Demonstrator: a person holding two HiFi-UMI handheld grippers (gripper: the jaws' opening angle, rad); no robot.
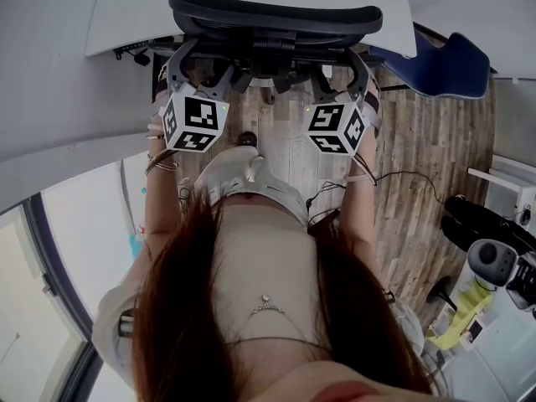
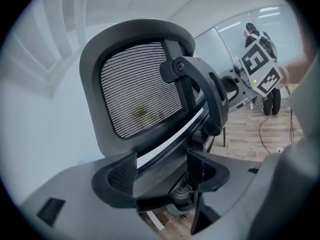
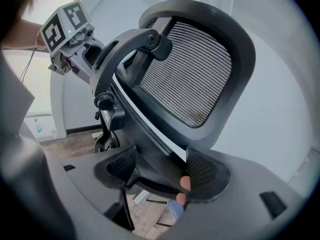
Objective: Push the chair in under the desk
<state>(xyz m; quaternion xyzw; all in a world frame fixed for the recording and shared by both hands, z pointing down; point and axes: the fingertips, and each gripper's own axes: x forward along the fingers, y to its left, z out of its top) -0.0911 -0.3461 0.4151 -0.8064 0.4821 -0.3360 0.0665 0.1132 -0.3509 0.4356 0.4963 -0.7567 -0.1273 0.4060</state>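
A black mesh office chair (image 1: pixel 276 15) stands with its back toward me, its headrest at the edge of the white desk (image 1: pixel 134 7). My left gripper (image 1: pixel 197 72) is shut on the left side of the chair's back frame, and my right gripper (image 1: pixel 342 72) is shut on the right side. In the left gripper view the frame (image 2: pixel 160 154) fills the gap between the pads (image 2: pixel 122 171) of the left gripper (image 2: pixel 161 171), below the mesh headrest (image 2: pixel 140 89). The right gripper view shows the same frame (image 3: pixel 150 149) between the right gripper's (image 3: pixel 161 173) pads (image 3: pixel 202 174).
A blue chair (image 1: pixel 444 65) stands to the right of the desk. A cable (image 1: pixel 410 178) lies on the wooden floor (image 1: pixel 435 149). Camera gear and clutter (image 1: pixel 494 262) sit at the lower right. A glass wall (image 1: pixel 67 249) runs along the left. A person (image 2: pixel 257 34) stands far off.
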